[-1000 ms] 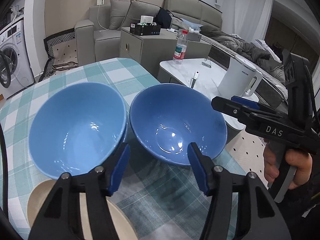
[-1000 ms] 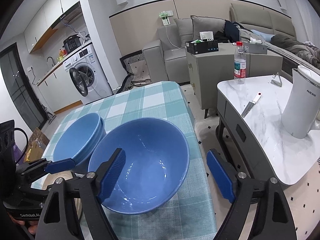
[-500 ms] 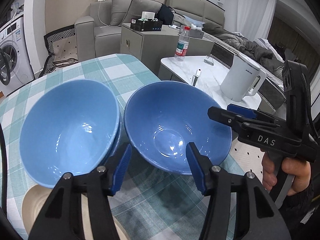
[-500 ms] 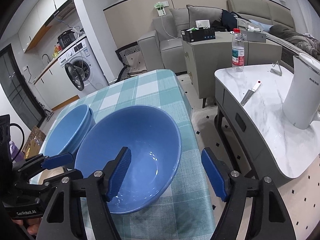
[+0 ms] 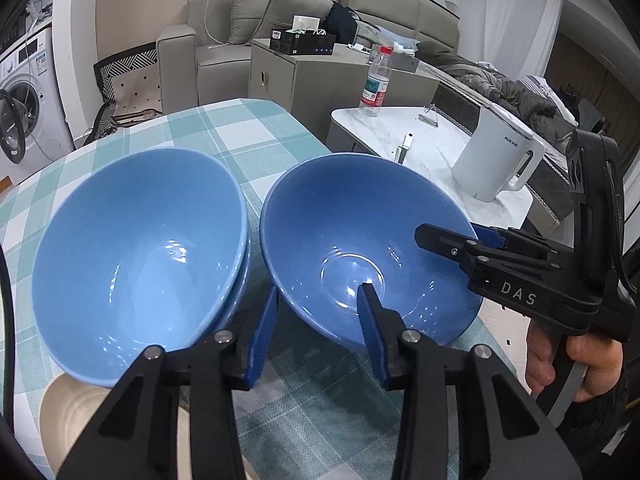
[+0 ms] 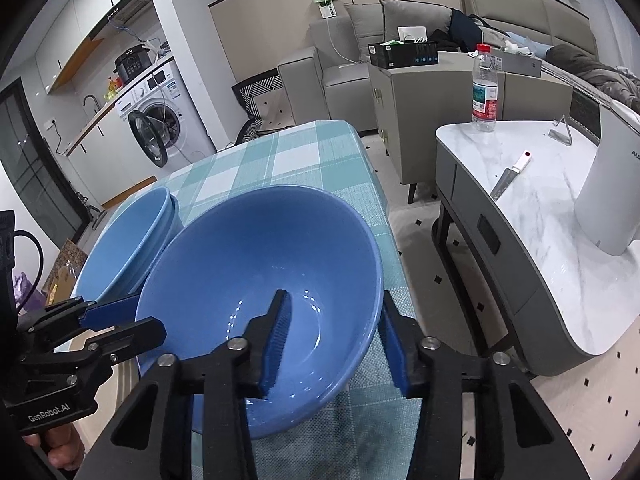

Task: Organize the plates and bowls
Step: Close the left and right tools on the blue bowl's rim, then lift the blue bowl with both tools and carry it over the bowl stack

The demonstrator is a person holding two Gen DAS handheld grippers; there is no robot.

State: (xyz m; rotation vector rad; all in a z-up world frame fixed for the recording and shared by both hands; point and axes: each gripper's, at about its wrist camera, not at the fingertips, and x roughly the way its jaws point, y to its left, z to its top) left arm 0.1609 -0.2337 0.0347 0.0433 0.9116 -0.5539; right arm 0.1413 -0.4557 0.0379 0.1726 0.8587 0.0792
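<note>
Single blue bowl (image 5: 360, 240), on the checked table (image 6: 304, 160) beside the stacked bowls (image 5: 136, 252): rim now straddled on two sides, left claw (image 5: 316, 328) and right claw (image 6: 332, 340) narrowed from wide and closing, lift judged imminent.

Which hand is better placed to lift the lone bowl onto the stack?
Right, probably. The right gripper and the left gripper are both closing astride the rim of the lone bowl, but the right one is on its free side; the left one has a finger down between bowl and stack.
</note>
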